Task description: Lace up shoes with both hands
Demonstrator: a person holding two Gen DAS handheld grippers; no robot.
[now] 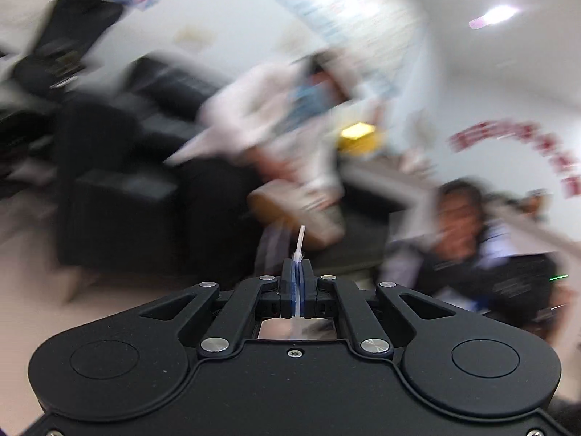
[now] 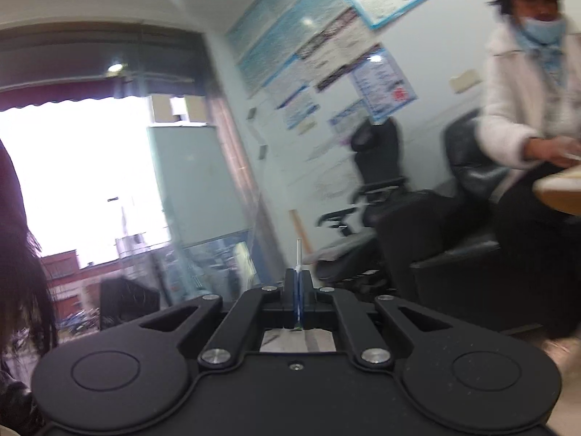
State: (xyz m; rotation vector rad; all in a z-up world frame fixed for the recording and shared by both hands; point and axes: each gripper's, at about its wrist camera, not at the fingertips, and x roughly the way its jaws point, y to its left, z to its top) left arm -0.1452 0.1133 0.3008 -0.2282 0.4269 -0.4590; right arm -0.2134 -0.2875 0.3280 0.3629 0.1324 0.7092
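- Clearly, we see the left gripper (image 1: pixel 298 272) clenched on a white lace end (image 1: pixel 300 239); its stiff tip stands up past the blue pads, with a frayed tuft just at the pad edge.
- We see the right gripper (image 2: pixel 297 279) likewise pinched tight on a second lace tip (image 2: pixel 299 252), thin and pale, which rises straight above the pads.
- Both views point up and outward into the room, heavily blurred; the shoe being laced lies outside both frames, and we cannot tell where it sits or how many eyelets are threaded.
- In the background, a seated person in a white coat (image 2: pixel 519 83) holds a tan-soled shoe (image 2: pixel 559 190). That one is apart from our grippers.
- Risk, as we judge it: the lace runs hidden below the grippers, so a hard pull could strip an end from the pads or drag the lace out of an eyelet.
- Further risk: the fraying at the left tip may spread under the clamp, which would make threading harder; with the shoe unseen, aiming either tip is guesswork.
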